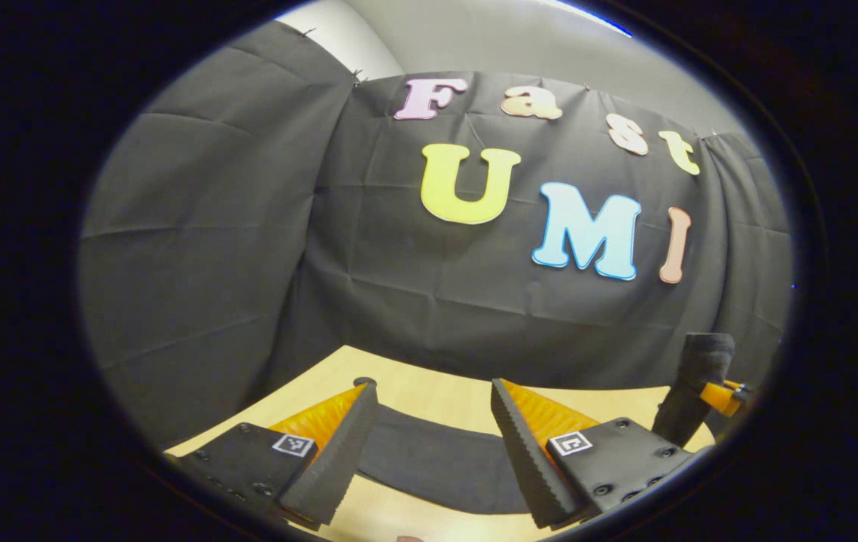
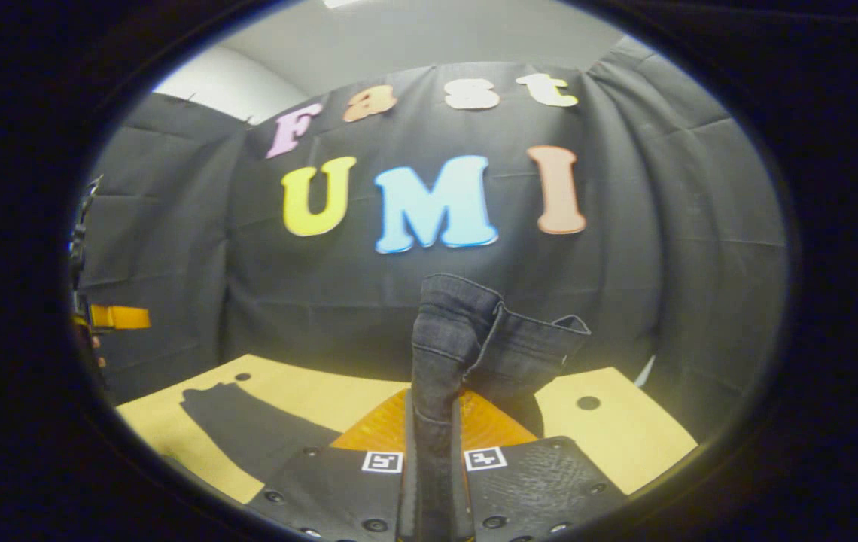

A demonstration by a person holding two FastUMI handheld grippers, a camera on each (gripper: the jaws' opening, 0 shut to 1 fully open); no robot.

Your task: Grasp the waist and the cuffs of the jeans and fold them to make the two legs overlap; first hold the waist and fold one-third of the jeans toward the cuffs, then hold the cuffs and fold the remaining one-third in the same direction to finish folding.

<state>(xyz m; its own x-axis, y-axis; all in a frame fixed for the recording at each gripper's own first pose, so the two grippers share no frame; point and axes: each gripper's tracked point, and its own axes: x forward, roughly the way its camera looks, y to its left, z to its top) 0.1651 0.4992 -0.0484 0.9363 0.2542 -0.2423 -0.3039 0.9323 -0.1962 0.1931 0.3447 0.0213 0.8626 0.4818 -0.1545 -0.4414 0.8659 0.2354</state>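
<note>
My right claw (image 2: 433,452) is clamped on a bunched end of the dark denim jeans (image 2: 467,339), lifted off the light wooden surface (image 2: 617,436). My left claw (image 1: 435,436) gapes empty over a flat leg. Folding's barely started, I'd say.

Recording booth: black cloth wall (image 1: 248,263), wooden table (image 2: 625,436).

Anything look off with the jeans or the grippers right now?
Nothing damaged. The uneven part: the right gripper is clamped on a raised end of the jeans, while the left gripper is open above denim lying flat on the table, holding nothing.
</note>
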